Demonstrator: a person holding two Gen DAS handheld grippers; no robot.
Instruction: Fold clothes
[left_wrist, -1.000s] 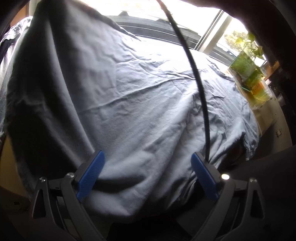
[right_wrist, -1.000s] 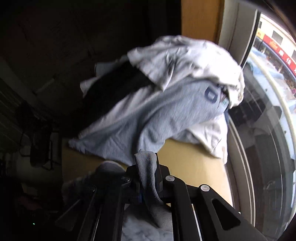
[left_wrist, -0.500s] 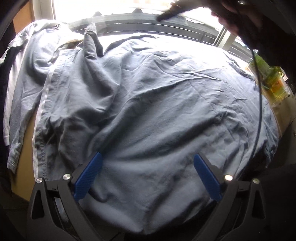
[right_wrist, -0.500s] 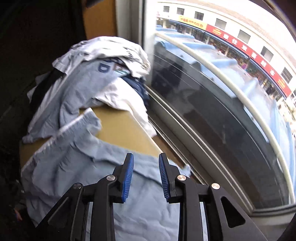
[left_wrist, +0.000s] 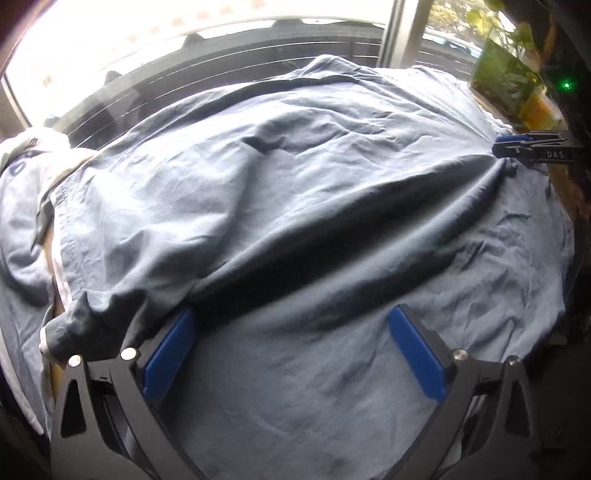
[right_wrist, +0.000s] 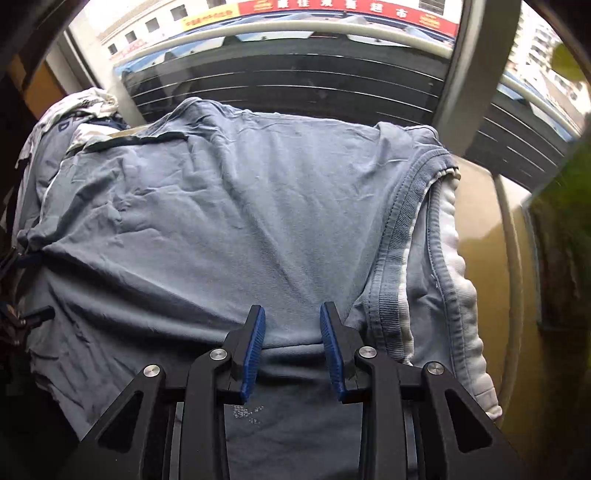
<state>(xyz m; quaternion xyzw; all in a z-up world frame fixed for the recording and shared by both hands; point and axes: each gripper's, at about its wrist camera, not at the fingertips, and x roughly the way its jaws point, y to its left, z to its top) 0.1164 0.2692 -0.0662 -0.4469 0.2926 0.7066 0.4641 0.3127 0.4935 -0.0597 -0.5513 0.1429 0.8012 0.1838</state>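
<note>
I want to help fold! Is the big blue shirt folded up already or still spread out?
Mostly spread out. The blue shirt covers the table, collar showing, with one raised ridge across it. Both claws are open.

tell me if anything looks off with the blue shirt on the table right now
The blue shirt is not lying flat: a long raised ridge runs diagonally across it, and its sleeve is bunched up near the left gripper.

The left gripper (left_wrist: 291, 350) is held with its blue-padded fingers (left_wrist: 168, 356) spread wide. The right gripper (right_wrist: 291, 347) is held with fingers (right_wrist: 253, 349) parted narrowly.
</note>
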